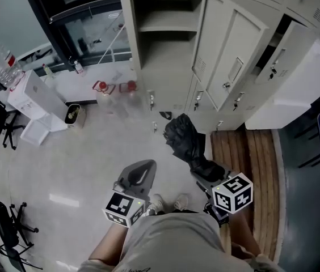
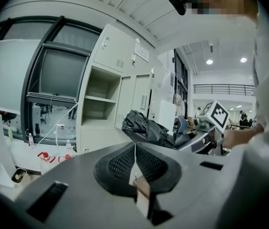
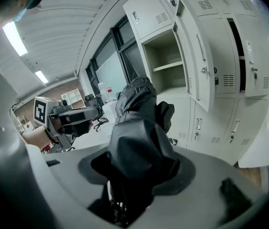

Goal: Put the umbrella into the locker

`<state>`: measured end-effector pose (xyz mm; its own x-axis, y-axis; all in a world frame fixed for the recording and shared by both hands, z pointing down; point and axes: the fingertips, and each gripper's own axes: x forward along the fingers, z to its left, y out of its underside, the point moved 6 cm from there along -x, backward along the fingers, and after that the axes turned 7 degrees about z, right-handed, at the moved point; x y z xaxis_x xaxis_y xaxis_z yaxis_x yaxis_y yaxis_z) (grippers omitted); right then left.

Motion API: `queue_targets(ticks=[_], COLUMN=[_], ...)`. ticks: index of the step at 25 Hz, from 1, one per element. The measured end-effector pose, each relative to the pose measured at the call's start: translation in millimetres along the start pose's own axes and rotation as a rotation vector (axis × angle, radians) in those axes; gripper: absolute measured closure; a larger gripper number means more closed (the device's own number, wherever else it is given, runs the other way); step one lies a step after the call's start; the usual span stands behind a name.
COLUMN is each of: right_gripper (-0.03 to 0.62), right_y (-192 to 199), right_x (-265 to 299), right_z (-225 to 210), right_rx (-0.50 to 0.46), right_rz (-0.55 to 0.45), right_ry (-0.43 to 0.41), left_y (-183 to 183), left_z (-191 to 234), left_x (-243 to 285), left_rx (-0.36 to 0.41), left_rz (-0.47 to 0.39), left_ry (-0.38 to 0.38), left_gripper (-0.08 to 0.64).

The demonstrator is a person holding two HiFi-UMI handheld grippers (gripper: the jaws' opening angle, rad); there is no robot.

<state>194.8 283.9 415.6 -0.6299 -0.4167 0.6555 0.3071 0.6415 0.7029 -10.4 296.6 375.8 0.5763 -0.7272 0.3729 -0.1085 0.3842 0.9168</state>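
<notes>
**Two grippers up, umbrella short of locker**

Clamped in the right gripper (image 1: 204,177): a black folded umbrella (image 1: 185,140), jaws closed tight round its near end, crumpled canopy sticking out ahead and upward. Carried in the air above the floor (image 1: 92,152), in front of the locker (image 1: 127,33) and well apart from it, touching nothing but the jaws. From the right gripper view, a dark bulk filling the gap and covering most of both pads.

Left gripper (image 2: 134,151): jaws together, pads meeting along a thin line, nothing between. Held near the right one, on its left, apart from the umbrella.

Straight ahead, one tall compartment (image 1: 165,61) of the locker standing open, with a shelf (image 1: 168,27) across its upper part. Just right of it, a door (image 1: 228,55) swung outward; farther right, a second door (image 1: 287,52) ajar. Lower down, a row of small doors, all closed as far as visible.

On the floor right of the umbrella, a slatted wooden pallet (image 1: 251,152) against the locker's foot. Left of the locker, red-capped bottles (image 1: 114,88) on the floor, then a white box (image 1: 32,95) and black chairs (image 1: 1,123) toward the left edge. At the bottom, between the grippers, two pale shoes (image 1: 168,203).
</notes>
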Motion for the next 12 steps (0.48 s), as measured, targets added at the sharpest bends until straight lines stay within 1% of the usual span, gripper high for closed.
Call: queue_targets(ticks=[12], right_gripper=[0.362], right_y=[0.0], right_x=[2.3], right_z=[11.1], right_rx=[-0.004], right_rz=[0.002], right_ry=[-0.005], left_y=[0.3], left_z=[0.8], left_x=[-5.2], left_rx=[0.016], left_rz=[-0.011], left_ry=[0.017], left_gripper=[0.54])
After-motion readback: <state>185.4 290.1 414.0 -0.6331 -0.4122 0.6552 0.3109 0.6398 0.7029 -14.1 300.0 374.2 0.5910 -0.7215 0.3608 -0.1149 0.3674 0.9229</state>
